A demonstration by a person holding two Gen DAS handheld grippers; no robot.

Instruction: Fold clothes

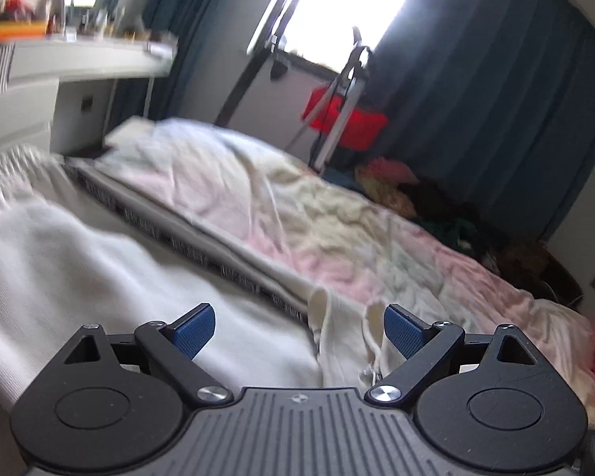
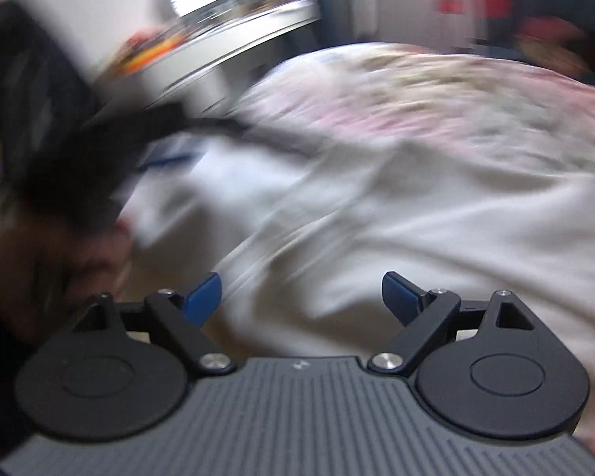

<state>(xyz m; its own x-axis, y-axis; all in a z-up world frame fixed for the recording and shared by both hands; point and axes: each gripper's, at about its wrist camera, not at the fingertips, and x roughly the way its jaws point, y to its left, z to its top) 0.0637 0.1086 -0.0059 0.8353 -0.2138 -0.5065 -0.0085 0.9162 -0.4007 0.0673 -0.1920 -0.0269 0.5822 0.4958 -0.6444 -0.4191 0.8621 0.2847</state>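
A white knit garment (image 1: 99,261) with a dark patterned trim (image 1: 186,238) lies spread on the bed. Its cream end (image 1: 349,341) lies bunched just ahead of my left gripper (image 1: 299,331), which is open and empty above it. In the blurred right wrist view the same white garment (image 2: 377,214) fills the middle. My right gripper (image 2: 301,299) is open and empty over it. The left gripper shows there as a dark blur (image 2: 59,146) at the left, over the cloth.
A pink and cream floral quilt (image 1: 317,214) covers the bed behind the garment. A white desk (image 1: 79,59) with clutter stands at the left. A red object on a stand (image 1: 345,115), dark curtains (image 1: 496,111) and a clothes pile (image 1: 436,206) lie beyond the bed.
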